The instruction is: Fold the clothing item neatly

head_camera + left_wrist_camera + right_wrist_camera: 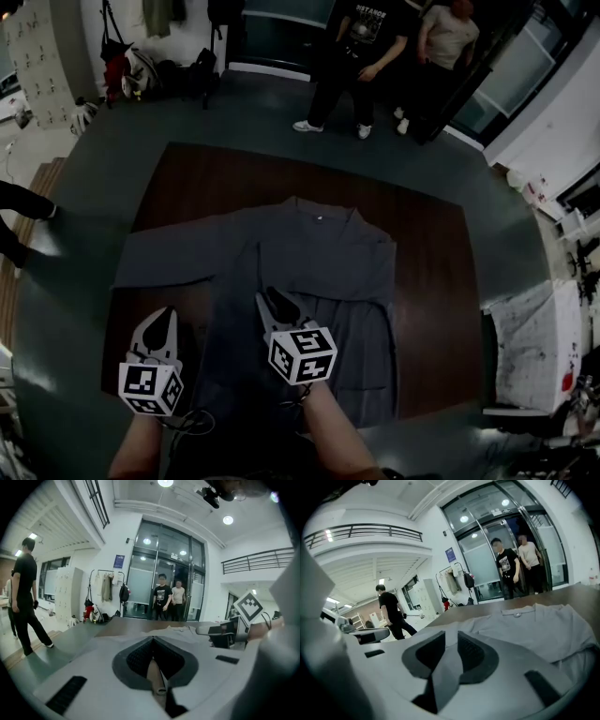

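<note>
A grey shirt lies spread on the brown table, collar at the far side, one sleeve stretched out to the left. My right gripper hovers over the shirt's near middle. In the right gripper view its jaws stand apart, and the grey cloth shows through the gap and beyond without being pinched. My left gripper is at the shirt's near left edge, just over bare table. Seen from the left gripper view, the pads meet with nothing between them.
Two people stand beyond the table's far edge by glass doors. Another person's feet are at the left on the floor. A stained white sheet lies right of the table. Bags sit at the far left wall.
</note>
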`<state>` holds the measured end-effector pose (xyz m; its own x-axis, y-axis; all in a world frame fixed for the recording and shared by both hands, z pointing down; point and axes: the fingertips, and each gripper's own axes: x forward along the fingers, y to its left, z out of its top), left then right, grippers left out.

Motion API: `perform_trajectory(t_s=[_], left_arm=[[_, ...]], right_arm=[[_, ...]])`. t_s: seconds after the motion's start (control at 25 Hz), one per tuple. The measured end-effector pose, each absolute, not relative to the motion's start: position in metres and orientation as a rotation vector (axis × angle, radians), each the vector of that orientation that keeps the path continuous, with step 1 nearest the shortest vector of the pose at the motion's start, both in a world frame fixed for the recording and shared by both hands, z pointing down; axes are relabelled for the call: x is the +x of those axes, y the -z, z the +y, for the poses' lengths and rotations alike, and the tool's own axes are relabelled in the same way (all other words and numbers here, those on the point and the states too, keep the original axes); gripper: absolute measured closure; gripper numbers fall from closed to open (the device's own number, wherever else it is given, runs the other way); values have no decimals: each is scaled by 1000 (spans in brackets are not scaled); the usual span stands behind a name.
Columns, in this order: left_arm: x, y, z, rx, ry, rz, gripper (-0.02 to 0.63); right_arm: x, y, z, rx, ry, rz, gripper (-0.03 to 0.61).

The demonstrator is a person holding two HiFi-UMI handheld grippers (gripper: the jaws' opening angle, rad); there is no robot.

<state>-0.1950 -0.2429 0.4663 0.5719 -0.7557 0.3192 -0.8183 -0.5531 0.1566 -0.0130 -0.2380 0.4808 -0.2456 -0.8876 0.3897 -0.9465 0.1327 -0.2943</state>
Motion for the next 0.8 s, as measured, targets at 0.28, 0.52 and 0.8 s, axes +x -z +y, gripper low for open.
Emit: perform_trajectory(t_s=[0.28,0.52,0.8], left_arm=[[-234,-451,-218,2417,-283,-1504,606],[-298,-430,-208,2408,-264,-1637,606],[-373,-444,-234,2401,-237,-1618,606]], right_arm=[[-39,-454,-209,1702,-768,-2484,591],[-118,-442,-203,1558,-646,-2551,591],[-220,-446,-222,1491,-619,-2567,591]])
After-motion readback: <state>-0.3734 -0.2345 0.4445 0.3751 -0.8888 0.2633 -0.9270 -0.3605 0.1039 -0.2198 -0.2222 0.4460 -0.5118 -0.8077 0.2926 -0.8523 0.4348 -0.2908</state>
